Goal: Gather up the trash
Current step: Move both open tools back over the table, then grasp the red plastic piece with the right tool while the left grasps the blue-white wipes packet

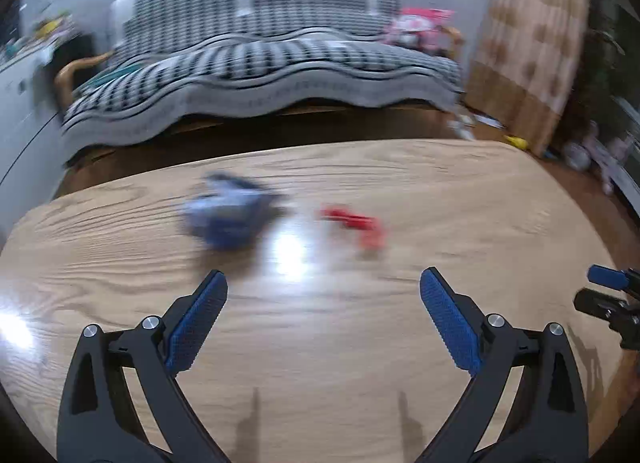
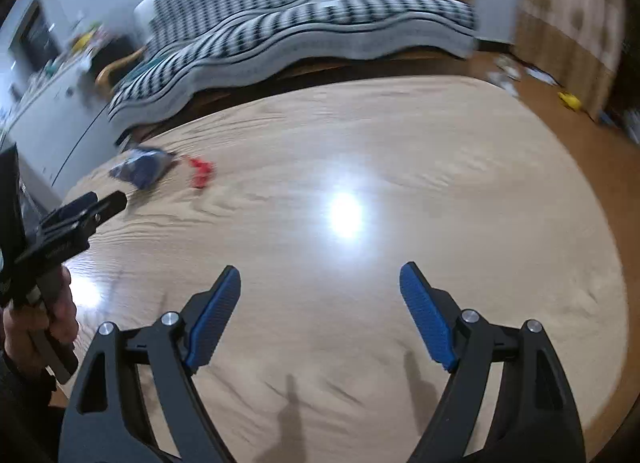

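Note:
Two pieces of trash lie on the light wooden table (image 1: pixel 440 191), both blurred. One is a crumpled blue wrapper (image 1: pixel 228 219) and the other, to its right, a small red wrapper (image 1: pixel 356 223). My left gripper (image 1: pixel 323 273) hovers open just short of them, nothing between its blue pads. In the right wrist view the blue wrapper (image 2: pixel 142 169) and red wrapper (image 2: pixel 200 173) sit far left on the table (image 2: pixel 400 143). My right gripper (image 2: pixel 321 266) is open and empty over bare wood. The left gripper (image 2: pixel 88 207), held by a hand, shows at the left edge.
A sofa with a black-and-white checked cover (image 1: pixel 260 63) stands beyond the table's far edge. A patterned curtain (image 1: pixel 528 43) hangs at the right. Small litter and a yellow item (image 2: pixel 570 100) lie on the brown floor. A white cabinet (image 1: pixel 20 103) stands left.

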Motion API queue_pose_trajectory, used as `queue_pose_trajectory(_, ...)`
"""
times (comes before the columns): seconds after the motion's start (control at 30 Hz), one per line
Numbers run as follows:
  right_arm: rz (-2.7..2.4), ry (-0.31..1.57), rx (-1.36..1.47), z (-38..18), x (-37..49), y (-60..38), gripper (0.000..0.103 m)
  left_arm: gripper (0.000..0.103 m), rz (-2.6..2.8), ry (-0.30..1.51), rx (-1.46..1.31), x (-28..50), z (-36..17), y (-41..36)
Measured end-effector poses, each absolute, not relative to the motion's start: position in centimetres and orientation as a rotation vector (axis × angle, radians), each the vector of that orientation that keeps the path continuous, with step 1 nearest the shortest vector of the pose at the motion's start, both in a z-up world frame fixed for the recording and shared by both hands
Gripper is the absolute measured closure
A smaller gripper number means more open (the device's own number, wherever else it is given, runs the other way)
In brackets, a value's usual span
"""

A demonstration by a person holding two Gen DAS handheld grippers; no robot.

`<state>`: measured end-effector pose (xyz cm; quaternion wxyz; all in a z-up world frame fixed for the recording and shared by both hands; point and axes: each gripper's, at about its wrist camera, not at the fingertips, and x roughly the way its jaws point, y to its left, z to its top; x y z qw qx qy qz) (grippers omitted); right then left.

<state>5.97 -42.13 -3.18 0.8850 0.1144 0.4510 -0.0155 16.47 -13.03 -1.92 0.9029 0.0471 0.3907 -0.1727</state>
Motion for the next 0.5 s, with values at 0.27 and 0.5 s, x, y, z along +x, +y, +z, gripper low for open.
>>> queue_pose_trajectory(0.27,0.073,1.000,0.081,-5.8,19.1,-31.4,0.024,0.009,-0.358,0.870,0.108,23.7,-4.9,-7.4)
queue_pose_trajectory(0.5,0.071,1.027,0.027,-8.2,25.1,-29.1,0.034,0.009,-0.389,0.862,0.157,27.5,-6.6,-9.2)
